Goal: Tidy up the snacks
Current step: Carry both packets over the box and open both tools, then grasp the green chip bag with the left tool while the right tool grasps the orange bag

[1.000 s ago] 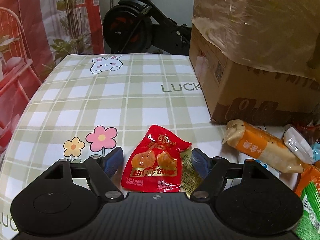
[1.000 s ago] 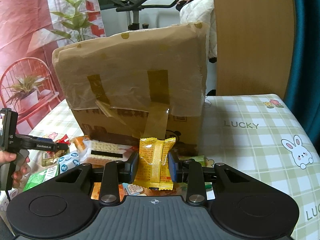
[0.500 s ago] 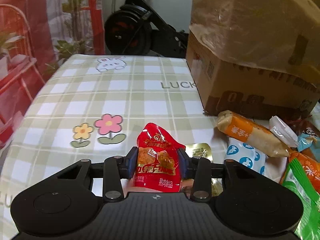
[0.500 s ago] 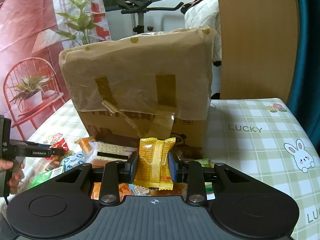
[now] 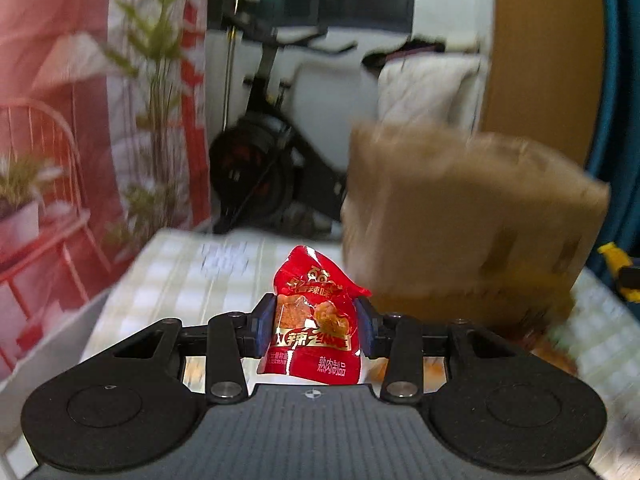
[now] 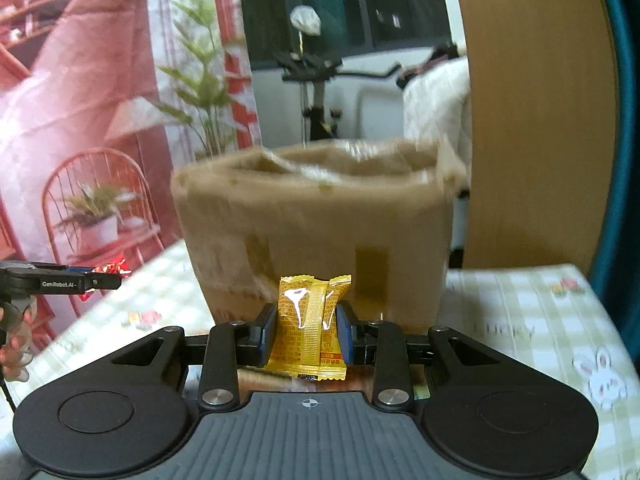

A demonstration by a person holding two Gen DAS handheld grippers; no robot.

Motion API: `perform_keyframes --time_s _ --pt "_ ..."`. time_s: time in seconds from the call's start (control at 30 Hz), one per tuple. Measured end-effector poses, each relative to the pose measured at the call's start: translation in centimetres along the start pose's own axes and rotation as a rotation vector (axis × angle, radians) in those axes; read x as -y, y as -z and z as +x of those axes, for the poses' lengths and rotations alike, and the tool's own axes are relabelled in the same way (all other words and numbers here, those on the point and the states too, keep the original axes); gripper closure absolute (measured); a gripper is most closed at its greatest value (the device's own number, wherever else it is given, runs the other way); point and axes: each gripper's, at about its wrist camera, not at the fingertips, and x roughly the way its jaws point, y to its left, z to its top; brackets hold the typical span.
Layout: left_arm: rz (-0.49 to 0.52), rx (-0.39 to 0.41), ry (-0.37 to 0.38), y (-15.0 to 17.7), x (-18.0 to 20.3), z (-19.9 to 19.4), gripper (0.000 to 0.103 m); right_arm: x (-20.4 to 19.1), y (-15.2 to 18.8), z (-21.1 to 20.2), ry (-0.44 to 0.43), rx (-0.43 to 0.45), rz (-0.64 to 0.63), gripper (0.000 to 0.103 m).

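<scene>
Gripping a red snack packet [image 5: 316, 320], the left gripper [image 5: 315, 330] has its blue fingers [image 5: 265, 330] clamped on both sides of the packet — held upright, clear of the checked tabletop [image 5: 192, 280]. The brown cardboard box [image 5: 464, 220] stands just right of it and farther off, blurred. An exercise bike [image 5: 268, 176] stands on the floor beyond the far edge.

Right gripper [image 6: 306, 330] — fingers [image 6: 267, 334] clenched on a yellow snack packet [image 6: 310, 328], also upright, directly in front of the box [image 6: 316, 232], whose open top shows a clear liner. A bunny print [image 6: 604, 376] marks the tabletop [image 6: 520, 312] at near right. At far left of this view the left gripper [image 6: 102, 280] appears from the side with the red packet [image 6: 114, 270] at its tip; a hand [image 6: 14, 344] holds its handle.
</scene>
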Motion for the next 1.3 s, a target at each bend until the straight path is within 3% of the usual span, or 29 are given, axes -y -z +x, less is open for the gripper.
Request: perform_keyframes --time_s 0.23,0.33,0.57,0.63,0.77,0.83,1.07,1.3 --pt "0.060 0.124 0.068 -7.0 4.3 -0.2 0.059 2.0 -7.1 0.7 0.015 0.106 -0.030 0.074" --pt "0.081 0.152 0.098 -9.6 6.5 1.2 0.058 3.3 -9.7 3.0 0.050 0.103 -0.035 0.074" --pt "0.098 0.088 0.149 -13.8 11.1 7.8 0.054 4.4 -11.2 8.7 0.104 0.019 -0.014 0.073" --pt "0.109 0.053 0.173 -13.8 11.8 9.5 0.045 4.4 -10.7 9.5 0.124 -0.002 -0.006 0.070" --pt "0.137 0.033 0.156 -13.1 12.5 10.5 0.041 4.6 -9.7 9.1 0.106 -0.001 0.033 0.057" --pt "0.126 0.034 0.159 -12.6 12.1 9.9 0.037 4.6 -9.4 8.2 0.096 0.014 0.029 0.055" --pt "0.071 0.058 0.078 -10.9 8.6 4.8 0.032 5.5 -8.2 3.8 0.042 0.066 0.052 0.056" --pt "0.000 0.088 -0.044 -7.5 6.0 -1.1 0.027 5.9 -5.0 0.5 0.046 0.072 0.094 0.056"
